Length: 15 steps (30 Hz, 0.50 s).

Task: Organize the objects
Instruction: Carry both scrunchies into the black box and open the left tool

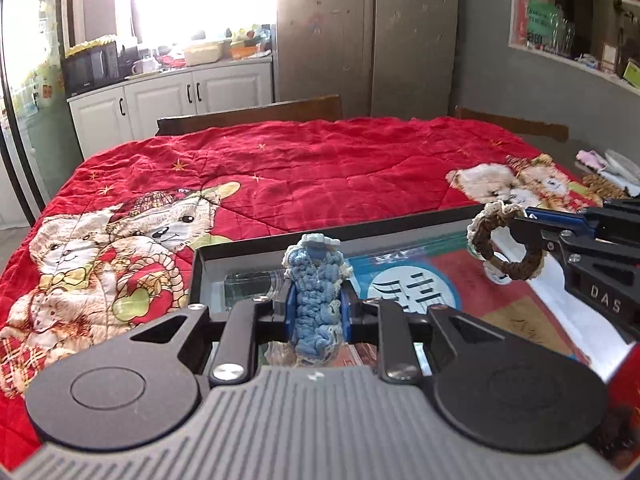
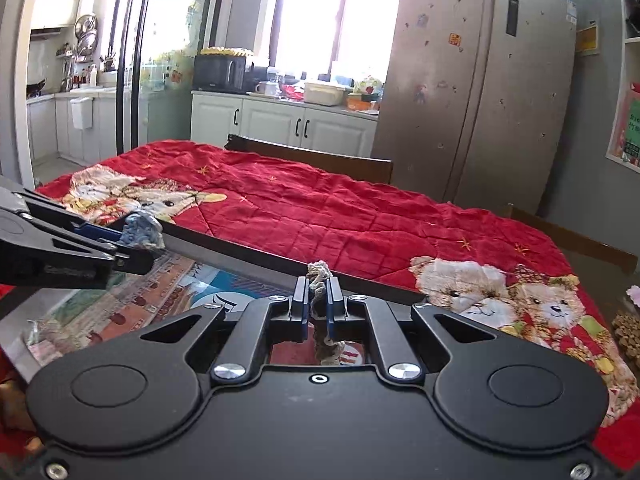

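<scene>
Above the open black box [image 1: 280, 240], the left gripper [image 1: 319, 304] clamps a blue crocheted piece [image 1: 318, 300]. The right gripper [image 2: 318, 300] pinches a brown crocheted ring [image 1: 506, 240] over the box's right part; its own camera shows the ring edge-on, perhaps partly hidden between the pads

Left gripper [image 1: 319, 312]: matt black plastic links, ribbed grey matt housing, bright metal screw heads, blue jaws. It holds a blue crochet piece [image 1: 318, 300], knobbly yarn with pale edging. Right gripper [image 2: 319, 304]: smooth matt black body, same shiny screws. Brown crochet ring [image 1: 505, 242]: rough yarn, cream trim. Tray [image 1: 400, 228]: black matt rim, glossy printed base with glare. Quilt [image 1: 304, 172]: red stitched cloth, wrinkled, soft sheen. Chair back [image 1: 256, 116]: dark wood. Fridge [image 2: 472, 92]: brushed metal look.
</scene>
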### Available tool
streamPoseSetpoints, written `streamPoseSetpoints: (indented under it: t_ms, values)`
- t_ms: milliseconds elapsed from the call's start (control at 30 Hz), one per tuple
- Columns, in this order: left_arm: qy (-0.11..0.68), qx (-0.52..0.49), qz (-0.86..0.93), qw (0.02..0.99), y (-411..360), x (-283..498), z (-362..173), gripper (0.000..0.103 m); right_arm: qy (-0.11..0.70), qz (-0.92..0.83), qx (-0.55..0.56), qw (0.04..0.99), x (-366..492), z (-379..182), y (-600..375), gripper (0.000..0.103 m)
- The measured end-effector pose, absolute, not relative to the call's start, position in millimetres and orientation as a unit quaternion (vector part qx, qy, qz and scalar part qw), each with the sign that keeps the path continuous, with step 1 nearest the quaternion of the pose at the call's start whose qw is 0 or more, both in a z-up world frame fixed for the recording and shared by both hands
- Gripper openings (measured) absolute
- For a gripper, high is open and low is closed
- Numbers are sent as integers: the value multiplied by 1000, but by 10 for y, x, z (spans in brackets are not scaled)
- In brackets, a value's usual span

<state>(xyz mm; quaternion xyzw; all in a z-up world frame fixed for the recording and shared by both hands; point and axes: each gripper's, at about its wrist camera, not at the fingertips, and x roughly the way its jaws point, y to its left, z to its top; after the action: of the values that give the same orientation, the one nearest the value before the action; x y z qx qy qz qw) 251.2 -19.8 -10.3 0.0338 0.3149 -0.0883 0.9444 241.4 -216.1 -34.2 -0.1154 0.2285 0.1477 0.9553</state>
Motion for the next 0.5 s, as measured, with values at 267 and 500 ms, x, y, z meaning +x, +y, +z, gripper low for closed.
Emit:
streamPoseSetpoints:
  t_ms: [267, 500]
  values:
    - [337, 31, -81, 937, -253, 2723, -238, 25, 252, 176, -126, 943, 2613, -500, -1988, 8]
    - [361, 33, -75, 929, -261, 2812, -304, 27, 284, 198, -157, 925, 2661, -581, -1837, 8]
